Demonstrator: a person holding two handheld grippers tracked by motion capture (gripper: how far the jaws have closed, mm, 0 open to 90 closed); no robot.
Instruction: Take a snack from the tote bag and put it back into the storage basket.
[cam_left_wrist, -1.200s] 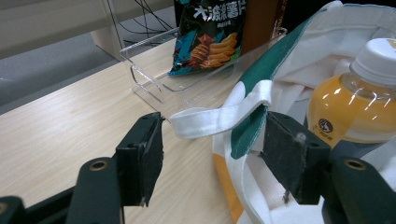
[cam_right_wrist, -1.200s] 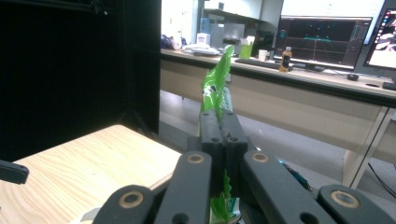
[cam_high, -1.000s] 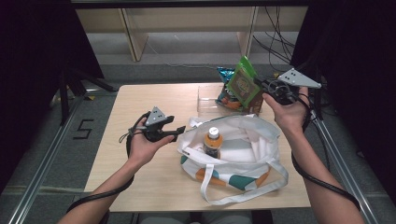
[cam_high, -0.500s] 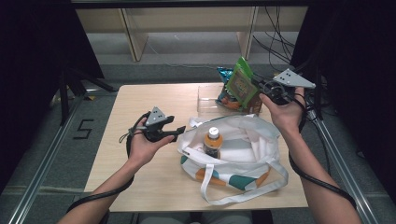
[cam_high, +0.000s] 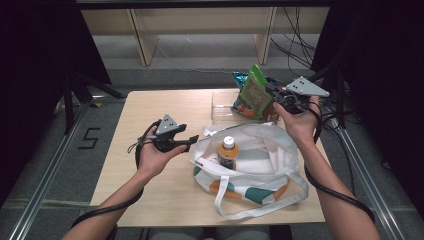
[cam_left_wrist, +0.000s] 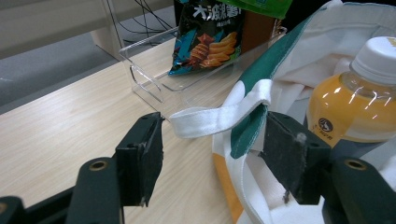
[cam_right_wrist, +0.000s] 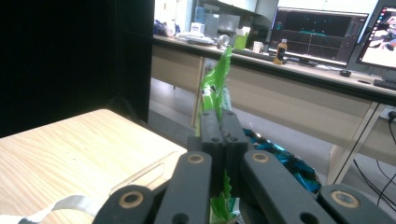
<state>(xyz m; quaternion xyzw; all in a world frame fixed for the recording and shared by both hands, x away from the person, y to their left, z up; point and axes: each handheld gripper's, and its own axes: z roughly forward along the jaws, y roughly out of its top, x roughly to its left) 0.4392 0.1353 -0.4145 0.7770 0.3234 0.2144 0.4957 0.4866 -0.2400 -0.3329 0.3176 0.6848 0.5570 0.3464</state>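
A white tote bag (cam_high: 260, 165) with green and orange panels lies open on the table, and an orange drink bottle (cam_high: 227, 152) stands inside it. My left gripper (cam_high: 192, 142) is at the bag's left rim. Its jaws stand open around the white strap (cam_left_wrist: 219, 116) and the green hem, with the bottle (cam_left_wrist: 359, 102) just beyond. Above the table's far right corner, my right gripper (cam_high: 272, 95) is shut on the top edge of a green snack packet (cam_high: 255, 92). The packet (cam_right_wrist: 215, 84) sticks up between the closed jaws of the right gripper (cam_right_wrist: 223, 121).
A clear plastic tray (cam_high: 220, 107) sits at the far edge of the wooden table (cam_high: 150, 115), with a dark blue snack bag (cam_left_wrist: 205, 37) propped in it. Cables trail off the table's right side. Desks with monitors stand beyond.
My right gripper has drifted slightly to the left with the green packet. The left gripper and the tote bag have stayed put.
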